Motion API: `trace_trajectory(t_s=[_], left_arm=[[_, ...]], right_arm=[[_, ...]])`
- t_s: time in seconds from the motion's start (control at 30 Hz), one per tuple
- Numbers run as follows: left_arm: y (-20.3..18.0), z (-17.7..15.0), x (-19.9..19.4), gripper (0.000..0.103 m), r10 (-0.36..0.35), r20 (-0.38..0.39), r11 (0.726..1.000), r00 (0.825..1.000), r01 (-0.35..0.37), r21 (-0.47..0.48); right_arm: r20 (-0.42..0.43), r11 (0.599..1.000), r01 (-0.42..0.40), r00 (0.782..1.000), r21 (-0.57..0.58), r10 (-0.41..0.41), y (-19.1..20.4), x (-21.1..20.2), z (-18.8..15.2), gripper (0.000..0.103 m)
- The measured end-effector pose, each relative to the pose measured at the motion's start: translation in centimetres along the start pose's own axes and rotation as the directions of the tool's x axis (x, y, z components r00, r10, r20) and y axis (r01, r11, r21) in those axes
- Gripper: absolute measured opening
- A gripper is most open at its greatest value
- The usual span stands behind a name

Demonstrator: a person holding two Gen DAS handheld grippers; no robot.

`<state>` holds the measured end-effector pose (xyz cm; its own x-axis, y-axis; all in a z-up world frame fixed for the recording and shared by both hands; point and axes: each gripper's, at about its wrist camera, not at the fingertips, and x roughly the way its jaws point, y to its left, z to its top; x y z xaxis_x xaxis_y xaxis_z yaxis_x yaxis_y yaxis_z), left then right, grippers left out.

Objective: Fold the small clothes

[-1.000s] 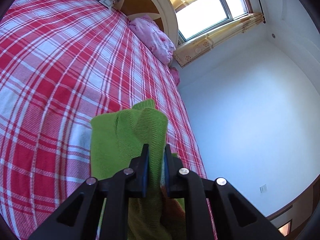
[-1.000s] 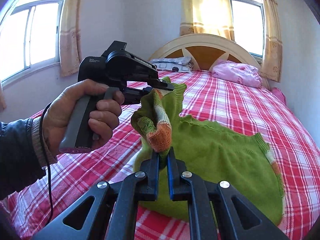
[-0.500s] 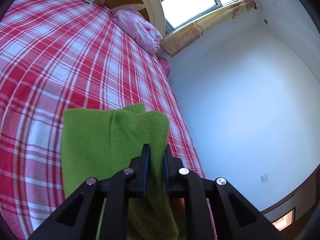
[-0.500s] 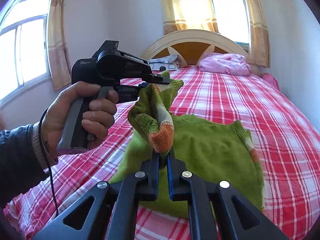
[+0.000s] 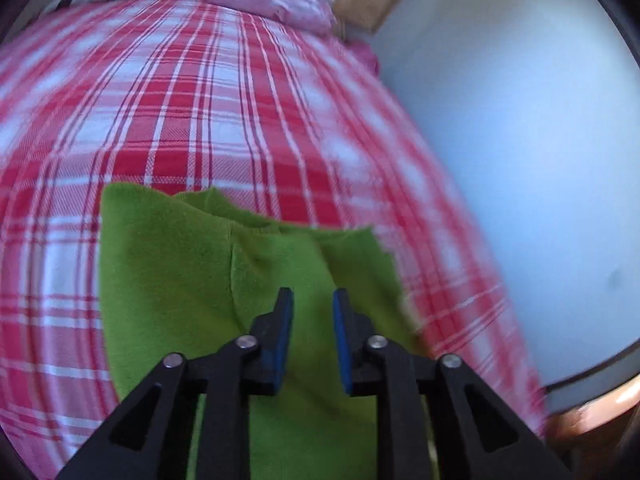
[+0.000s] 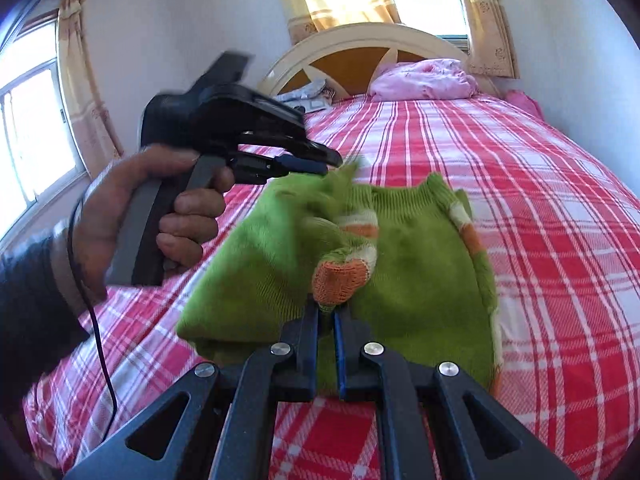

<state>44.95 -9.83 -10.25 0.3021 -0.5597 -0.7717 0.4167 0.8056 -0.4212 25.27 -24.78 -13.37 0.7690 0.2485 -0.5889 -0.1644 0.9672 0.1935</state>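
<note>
- Over the bed (image 5: pixel 208 120), left wrist view: my left gripper (image 5: pixel 313 300) hovers with its jaws apart, gripping nothing, above the green sweater (image 5: pixel 168 280) on the plaid sheet.
- Right wrist view: my right gripper (image 6: pixel 327 314) is clamped on the sweater's orange cuff (image 6: pixel 340 278); the sweater lies bunched on the bed.

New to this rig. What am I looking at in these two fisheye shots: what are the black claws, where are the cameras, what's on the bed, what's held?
No robot here: a person holds a handheld two-finger gripper in each hand, each with a fisheye camera looking along its fingers. The black claws at the bottom of each picture are that gripper's own fingers.

Left wrist view: the left gripper is open, above a green knit sweater lying on the bed with the red plaid sheet.

Right wrist view: the right gripper is shut on the sweater's orange cuff. You also see the person's left hand holding the other gripper from outside. A pink pillow lies by the headboard.
</note>
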Motion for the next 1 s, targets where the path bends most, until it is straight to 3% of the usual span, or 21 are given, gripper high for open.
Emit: trace_trajectory(t_s=[0.07, 0.13, 0.2, 0.33, 0.43, 0.5, 0.7, 0.73, 0.77, 0.87, 0.93, 1.0], left_arm=[[-1.7, -0.2, 0.6, 0.052, 0.118, -0.042, 0.989, 0.992, -0.114, 0.095], [-3.2, -0.3, 0.9, 0.063, 0.146, -0.057, 0.979, 0.988, -0.136, 0.15], [-4.3, -0.2, 1.5, 0.063, 0.163, -0.079, 0.975, 0.983, -0.148, 0.165], [-6.9, -0.3, 4.5, 0.064, 0.308, -0.137, 0.929, 0.942, -0.266, 0.258], [-7.4, -0.6, 6.8, 0.064, 0.473, -0.145, 0.851, 0.869, -0.408, 0.331], [-7.1, -0.4, 7.5, 0.064, 0.513, -0.153, 0.83, 0.845, -0.443, 0.339], [-5.9, -0.5, 8.6, 0.063, 0.533, -0.174, 0.825, 0.828, -0.464, 0.322], [-5.9, -0.6, 8.5, 0.057, 0.534, -0.171, 0.826, 0.828, -0.467, 0.315], [-6.0, -0.6, 8.4, 0.043, 0.543, -0.165, 0.82, 0.823, -0.477, 0.316], [-7.2, -0.6, 8.3, 0.013, 0.544, -0.167, 0.814, 0.822, -0.469, 0.344], [-7.9, -1.2, 8.0, 0.012, 0.569, -0.144, 0.785, 0.81, -0.482, 0.39], [-7.7, -0.8, 7.0, 0.011, 0.548, -0.125, 0.805, 0.827, -0.48, 0.349]], right_arm=[[-0.01, 1.0, -0.004, 1.0, -0.01, 0.004, 0.0, 0.0, -0.6, 0.006], [-0.019, 1.0, -0.01, 1.0, -0.012, 0.01, 0.0, 0.1, -1.1, 0.006], [-0.026, 1.0, -0.017, 1.0, -0.009, 0.017, 0.0, 0.3, -1.5, 0.006], [-0.019, 1.0, -0.03, 0.999, -0.004, 0.03, 0.0, 0.1, -1.7, 0.006], [-0.022, 0.999, -0.037, 0.999, 0.0, 0.037, 0.1, 0.1, -1.8, 0.006], [-0.022, 0.999, -0.041, 0.999, 0.003, 0.041, 0.1, 0.0, -1.8, 0.006], [-0.026, 0.999, -0.047, 0.999, 0.004, 0.047, 0.1, 0.2, -1.9, 0.006], [-0.026, 0.999, -0.047, 0.999, 0.005, 0.047, 0.1, 0.2, -1.9, 0.006], [-0.026, 0.999, -0.047, 0.999, 0.006, 0.047, 0.1, 0.1, -2.0, 0.006], [-0.025, 0.999, -0.046, 0.999, 0.005, 0.046, 0.2, 0.1, -2.0, 0.006], [-0.025, 0.999, -0.045, 0.999, 0.002, 0.045, 0.2, 0.2, -1.9, 0.006], [-0.022, 0.999, -0.045, 0.999, -0.004, 0.045, 0.4, 0.2, -1.9, 0.006]])
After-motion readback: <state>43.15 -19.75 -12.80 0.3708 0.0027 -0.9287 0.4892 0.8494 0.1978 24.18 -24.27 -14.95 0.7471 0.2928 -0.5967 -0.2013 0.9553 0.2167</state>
